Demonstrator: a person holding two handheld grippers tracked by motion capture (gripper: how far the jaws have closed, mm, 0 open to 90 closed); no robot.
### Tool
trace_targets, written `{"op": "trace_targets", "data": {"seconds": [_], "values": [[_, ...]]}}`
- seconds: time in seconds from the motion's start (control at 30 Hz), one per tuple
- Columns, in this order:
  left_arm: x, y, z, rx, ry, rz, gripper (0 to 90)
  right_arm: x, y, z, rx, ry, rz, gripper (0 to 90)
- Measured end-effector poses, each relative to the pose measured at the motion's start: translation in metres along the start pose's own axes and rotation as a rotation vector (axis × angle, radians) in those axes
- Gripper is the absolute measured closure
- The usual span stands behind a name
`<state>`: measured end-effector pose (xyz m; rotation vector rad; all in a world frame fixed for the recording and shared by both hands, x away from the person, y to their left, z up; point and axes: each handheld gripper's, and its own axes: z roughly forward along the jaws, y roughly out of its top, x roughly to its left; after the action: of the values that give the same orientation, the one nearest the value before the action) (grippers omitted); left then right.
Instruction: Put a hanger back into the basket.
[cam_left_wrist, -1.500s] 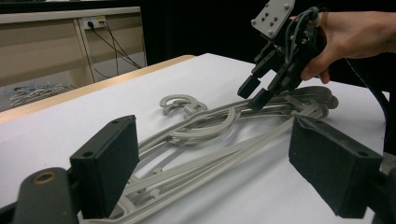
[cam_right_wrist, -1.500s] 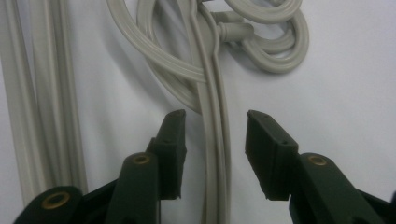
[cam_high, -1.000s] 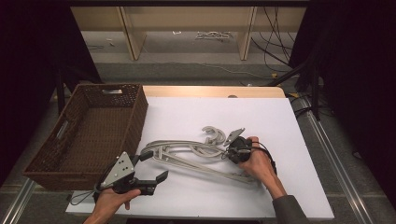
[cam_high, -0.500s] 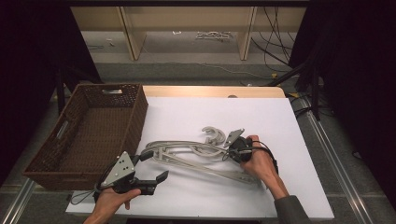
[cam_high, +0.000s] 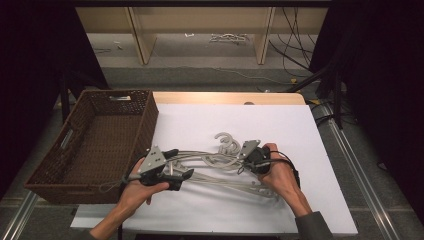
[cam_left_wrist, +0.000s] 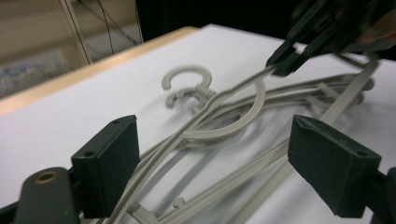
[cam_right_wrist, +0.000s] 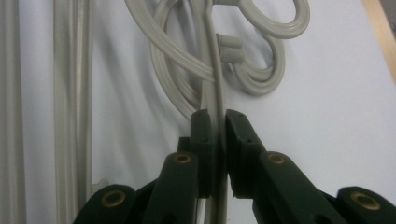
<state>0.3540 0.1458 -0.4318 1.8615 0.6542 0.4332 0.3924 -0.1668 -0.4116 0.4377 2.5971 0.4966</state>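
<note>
- White board (cam_high: 280, 125) covers the tabletop, with a wooden edge showing at its far side and a dark room with shelving legs beyond; the plain pale surface makes the grey plastic easy to pick out.
- Near the middle of the board lies a tangle of grey plastic hangers (cam_high: 220, 165), their hooks (cam_high: 226, 142) pointing away from the person and their shoulders overlapping, so one cannot be drawn out without disturbing the rest.
- The right gripper (cam_right_wrist: 218, 122) has just been closing and is clamped tight on one thin hanger arm (cam_right_wrist: 216, 93) just below the hooks, a spot that looks chosen because the bar is narrow enough to pinch and close to the knot.
- In the left gripper view that same arm rises off the pile toward the right gripper (cam_left_wrist: 286, 63), which suggests it is being lifted to separate one hanger.
- The left gripper (cam_left_wrist: 224, 163) stands wide, its jaws straddling the hangers' long bars without pressing them, probably ready to pin or take the other end.
- A brown wicker basket (cam_high: 55, 172) sits just off the board's left edge, close by the left hand (cam_high: 137, 192), likely the place where freed hangers go.
</note>
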Motion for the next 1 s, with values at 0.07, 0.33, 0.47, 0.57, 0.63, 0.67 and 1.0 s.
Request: {"op": "trace_targets", "data": {"seconds": [0.07,0.33,0.47,0.57,0.63,0.67,1.0], "values": [[0.003,0.004,0.011,0.029,0.001,-0.002,18.1,0.000,0.001,-0.004,0.003,-0.008,-0.024,82.5],[0.010,0.023,0.054,0.153,0.009,0.021,23.7,0.005,0.006,-0.014,-0.017,-0.032,-0.043,82.4],[0.013,0.029,0.064,0.214,-0.013,0.042,27.0,0.008,0.009,-0.017,-0.022,-0.034,-0.060,82.4],[0.014,0.031,0.069,0.256,-0.012,0.067,29.7,0.010,0.011,-0.018,-0.025,-0.035,-0.068,82.4],[0.014,0.032,0.071,0.273,-0.011,0.075,33.3,0.011,0.012,-0.019,-0.028,-0.038,-0.081,82.4],[0.013,0.032,0.072,0.277,-0.007,0.068,35.1,0.011,0.013,-0.019,-0.031,-0.047,-0.085,82.4],[0.015,0.033,0.083,0.350,-0.068,0.108,45.0,0.012,0.017,-0.022,-0.034,-0.061,-0.122,82.4]]}}
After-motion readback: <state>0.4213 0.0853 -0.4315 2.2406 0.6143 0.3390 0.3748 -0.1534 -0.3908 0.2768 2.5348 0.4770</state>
